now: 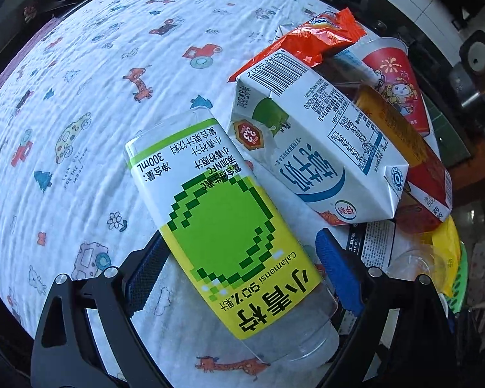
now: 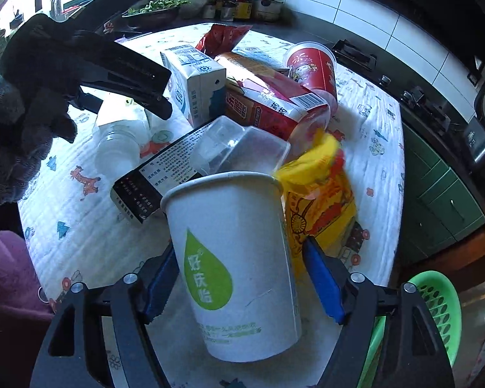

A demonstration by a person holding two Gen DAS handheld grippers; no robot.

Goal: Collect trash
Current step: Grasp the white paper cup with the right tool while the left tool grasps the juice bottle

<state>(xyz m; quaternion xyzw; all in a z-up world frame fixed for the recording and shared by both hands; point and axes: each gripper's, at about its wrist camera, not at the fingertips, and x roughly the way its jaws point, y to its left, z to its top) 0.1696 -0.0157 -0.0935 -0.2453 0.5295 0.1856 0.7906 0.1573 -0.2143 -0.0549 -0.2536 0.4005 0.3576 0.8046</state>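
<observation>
A clear plastic bottle with a green and yellow label [image 1: 229,226] lies on the patterned cloth between my left gripper's [image 1: 239,268] blue pads; the jaws stand wide and neither pad touches it. A white paper cup with a green drop [image 2: 236,258] stands between my right gripper's [image 2: 242,287] pads, the left pad against it, the right pad a little apart. Behind lie a white milk carton [image 1: 320,135], a red carton [image 2: 274,103], a red cup [image 2: 313,68], a yellow bag [image 2: 320,194], an orange wrapper [image 1: 310,42], a clear tray [image 2: 239,152] and a black box [image 2: 155,181].
A green basket [image 2: 439,317] sits low at the right beyond the table's edge. The left gripper's black body [image 2: 90,64] reaches in at upper left of the right wrist view. A purple cloth [image 2: 6,284] lies at the left. A kitchen counter with bottles stands behind.
</observation>
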